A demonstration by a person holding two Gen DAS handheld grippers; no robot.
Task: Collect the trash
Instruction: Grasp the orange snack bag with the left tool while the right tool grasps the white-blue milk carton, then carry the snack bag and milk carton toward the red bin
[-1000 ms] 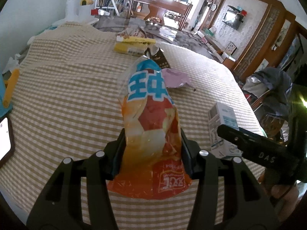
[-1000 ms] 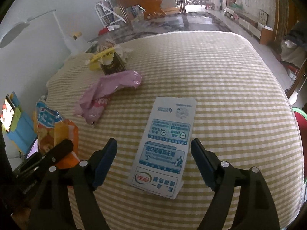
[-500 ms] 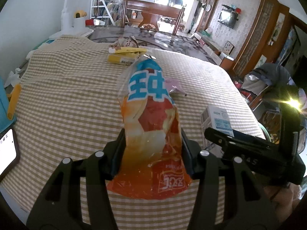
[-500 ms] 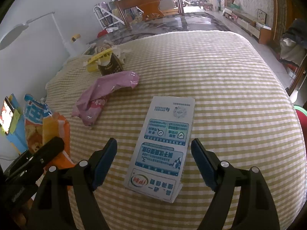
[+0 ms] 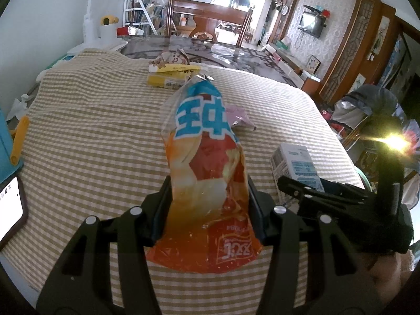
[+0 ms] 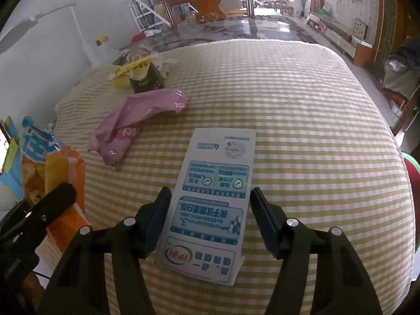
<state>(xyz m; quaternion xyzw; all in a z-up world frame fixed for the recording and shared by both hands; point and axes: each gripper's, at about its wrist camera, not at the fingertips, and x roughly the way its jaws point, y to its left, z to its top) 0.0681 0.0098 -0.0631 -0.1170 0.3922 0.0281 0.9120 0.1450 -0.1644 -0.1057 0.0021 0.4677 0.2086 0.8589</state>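
My left gripper point(image 5: 208, 204) is shut on an orange and blue chip bag point(image 5: 207, 173) and holds it above the checked tablecloth point(image 5: 92, 141); the bag also shows in the right wrist view point(image 6: 50, 168). My right gripper point(image 6: 210, 210) is open, its jaws on either side of a white and blue milk carton point(image 6: 218, 197) that lies flat on the cloth, the left jaw close to the carton's edge. The carton point(image 5: 296, 168) and the right gripper's finger point(image 5: 315, 194) show in the left wrist view. A pink wrapper point(image 6: 136, 128) lies beyond the carton.
A yellow box point(image 5: 168, 78) and crumpled wrappers point(image 6: 141, 71) lie at the cloth's far side. A phone point(image 5: 10, 207) and a blue box point(image 5: 5, 141) sit at the left edge. A white lamp point(image 6: 31, 26) stands at the back. The table edge drops off on the right.
My right gripper has moved forward along the carton and its jaws have narrowed around it. The left gripper has lifted slightly with the chip bag.
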